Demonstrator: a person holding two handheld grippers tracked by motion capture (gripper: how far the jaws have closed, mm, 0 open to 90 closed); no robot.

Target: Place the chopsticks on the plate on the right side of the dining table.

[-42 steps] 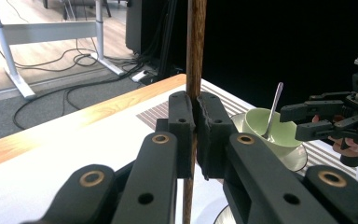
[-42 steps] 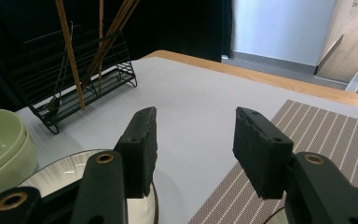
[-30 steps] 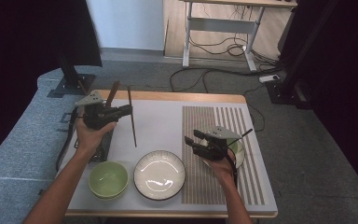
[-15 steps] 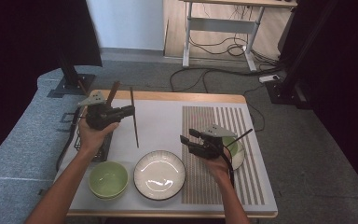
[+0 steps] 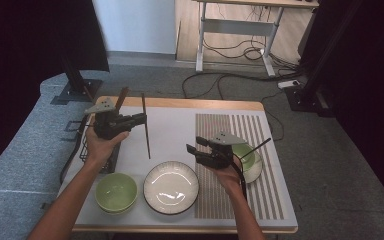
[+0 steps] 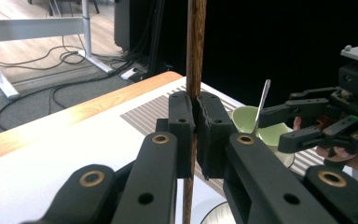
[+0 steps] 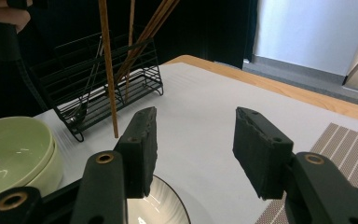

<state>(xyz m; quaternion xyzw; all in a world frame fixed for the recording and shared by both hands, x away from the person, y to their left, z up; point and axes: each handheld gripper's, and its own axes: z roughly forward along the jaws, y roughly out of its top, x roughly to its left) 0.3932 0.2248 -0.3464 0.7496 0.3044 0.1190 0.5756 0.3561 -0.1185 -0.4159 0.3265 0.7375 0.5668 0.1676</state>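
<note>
The left tongs (image 6: 196,133) clench a brown chopstick (image 5: 145,125), upright above the tabletop (image 5: 175,130) beside the black rack (image 7: 93,84); the right tongs (image 7: 193,149) gape empty over the plate (image 5: 171,187). The person should probably keep the chopstick vertical; a firm, steady grip would stop it from pivoting.

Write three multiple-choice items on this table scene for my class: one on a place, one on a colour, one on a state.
1. Where is the white plate?
A) right of the green bowl
B) inside the wire rack
C) on the floor

2. What colour is the chopstick in the left claw?
A) white
B) brown
C) green

3. How is the right claw?
A) shut on a spoon
B) open, holding nothing
C) shut on the plate

Answers: 1 A, they sit side by side at the near edge; 2 B, its wood is dark brown; 3 B, its jaws stand apart over the table.
</note>
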